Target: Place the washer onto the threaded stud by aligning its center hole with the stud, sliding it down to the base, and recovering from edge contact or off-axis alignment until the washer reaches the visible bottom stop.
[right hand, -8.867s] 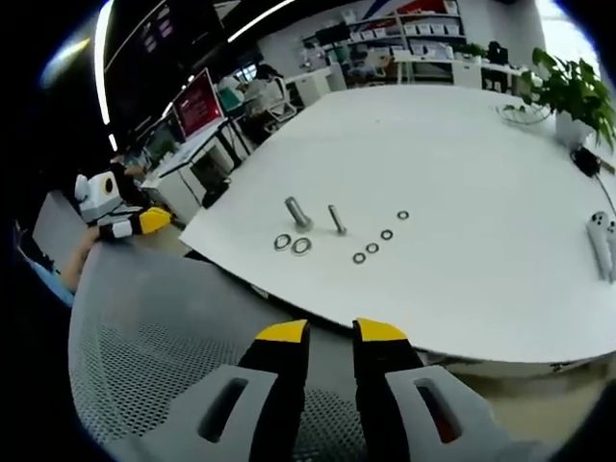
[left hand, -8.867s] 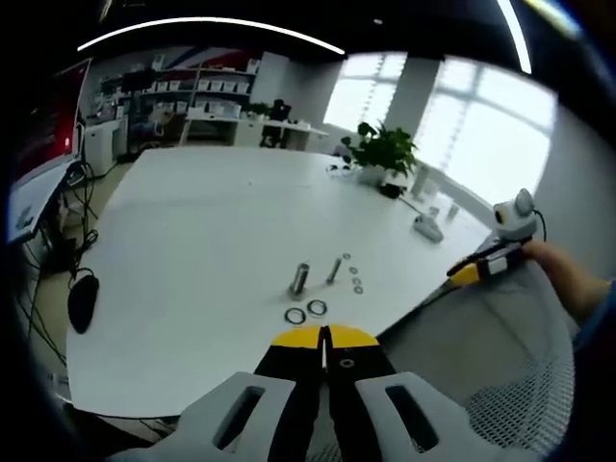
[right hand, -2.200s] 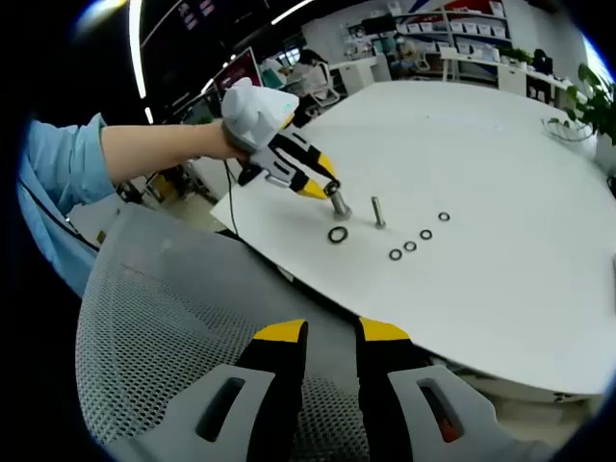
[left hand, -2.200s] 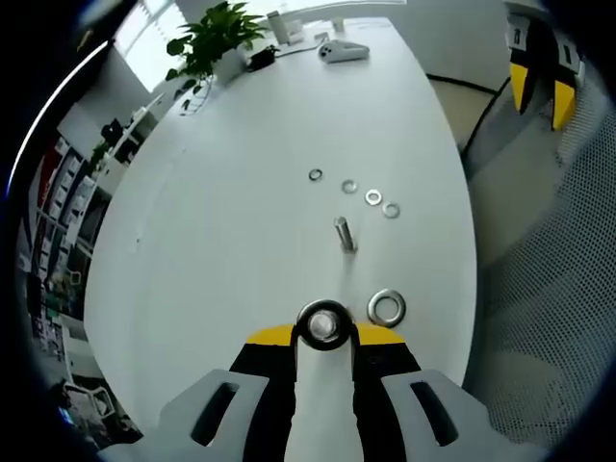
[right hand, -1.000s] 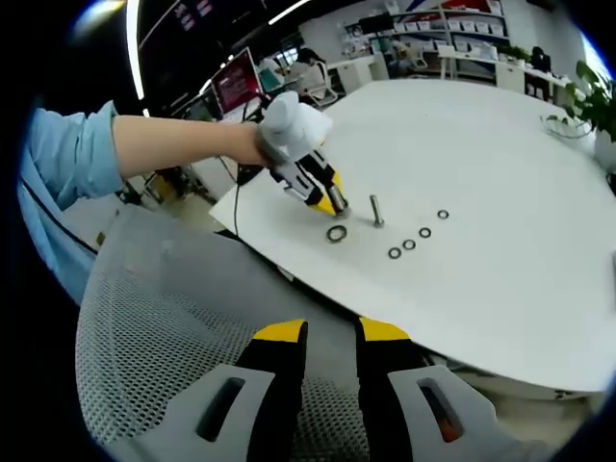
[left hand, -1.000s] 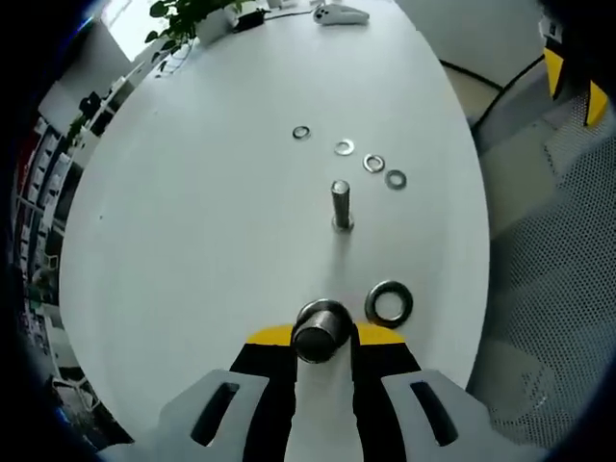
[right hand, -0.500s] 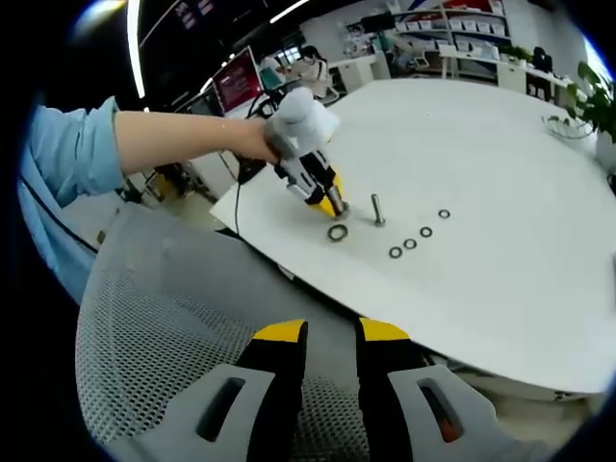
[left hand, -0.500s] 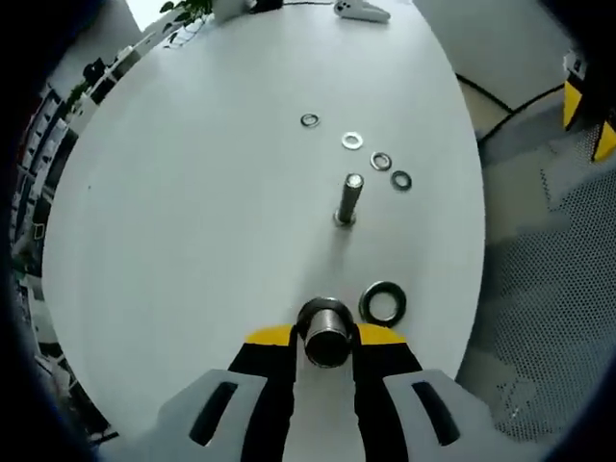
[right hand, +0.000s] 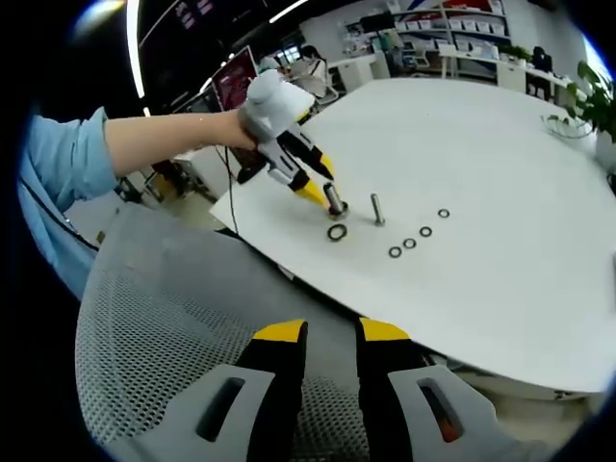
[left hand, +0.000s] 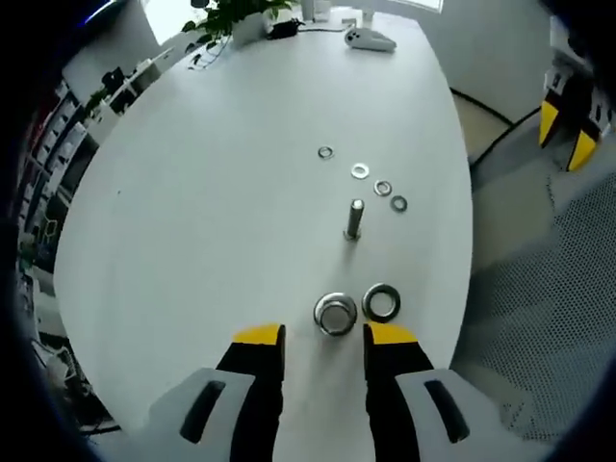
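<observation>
White table [left hand: 212, 192] takes up most of the left gripper view, round-edged, with a grey mesh chair [right hand: 164, 366] surface just off its near edge in the right gripper view. Person's forearm in a light blue sleeve [right hand: 58, 164] reaches in from the left of the right gripper view, holding the left gripper [right hand: 316, 192] angled down at the table. Left gripper [left hand: 322, 334] jaws are spread apart, nothing between them; the fat stud [left hand: 335, 314] stands upright on the table just ahead of the gap, apart from both yellow tips. From the right gripper view the same stud [right hand: 334, 202] sits right at the left gripper's tip; can't tell contact from there. Large washer [left hand: 381, 302] lies flat on the table just beside the stud, on its right in the left gripper view, not on it; seen as a dark ring [right hand: 337, 233] near the table edge. Thin bolt [left hand: 354, 218] stands upright further out, well clear. Four small washers [left hand: 384, 188] lie in a loose row beyond it. Right gripper [right hand: 330, 332] hangs over the mesh chair, well apart from the parts, yellow tips close with a narrow gap, holding nothing. Potted plant [left hand: 236, 14] and a white device [left hand: 370, 38] sit at the far end of the table.
</observation>
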### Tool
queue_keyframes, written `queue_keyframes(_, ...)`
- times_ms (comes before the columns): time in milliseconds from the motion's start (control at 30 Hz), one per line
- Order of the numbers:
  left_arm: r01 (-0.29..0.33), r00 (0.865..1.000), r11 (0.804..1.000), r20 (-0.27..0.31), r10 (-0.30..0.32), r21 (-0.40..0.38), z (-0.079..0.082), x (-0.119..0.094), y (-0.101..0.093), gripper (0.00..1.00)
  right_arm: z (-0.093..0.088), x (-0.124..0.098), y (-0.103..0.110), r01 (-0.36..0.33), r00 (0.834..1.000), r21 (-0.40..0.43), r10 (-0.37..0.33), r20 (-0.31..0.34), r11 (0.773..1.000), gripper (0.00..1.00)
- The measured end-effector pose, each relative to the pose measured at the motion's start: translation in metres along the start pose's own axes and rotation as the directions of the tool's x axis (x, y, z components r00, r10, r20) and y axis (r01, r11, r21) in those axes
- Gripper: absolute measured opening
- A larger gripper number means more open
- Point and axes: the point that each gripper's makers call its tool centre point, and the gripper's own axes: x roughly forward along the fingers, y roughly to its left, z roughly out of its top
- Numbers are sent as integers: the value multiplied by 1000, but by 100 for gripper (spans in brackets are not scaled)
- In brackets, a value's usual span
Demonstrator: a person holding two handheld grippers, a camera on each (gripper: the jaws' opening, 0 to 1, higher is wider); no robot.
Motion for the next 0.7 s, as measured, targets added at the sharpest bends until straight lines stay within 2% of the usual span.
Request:
queue_keyframes(133,-37,999,999,26,37,-7,7,-11,1,35,0,0,0,1,1000,1,-1,2,1000,22)
queue_keyframes(400,-64,993,997,105,58,50,25,-29,-12,34,1,0,-1,3,1000,3,-3,7,1000,22)
queue_keyframes(567,-46,991,997,129,38,63,32,-36,-25,34,1,0,-1,3,1000,3,-3,7,1000,22)
queue_keyframes(700,-27,992,997,128,18,67,30,-35,-35,34,2,0,-1,4,1000,3,-4,7,1000,22)
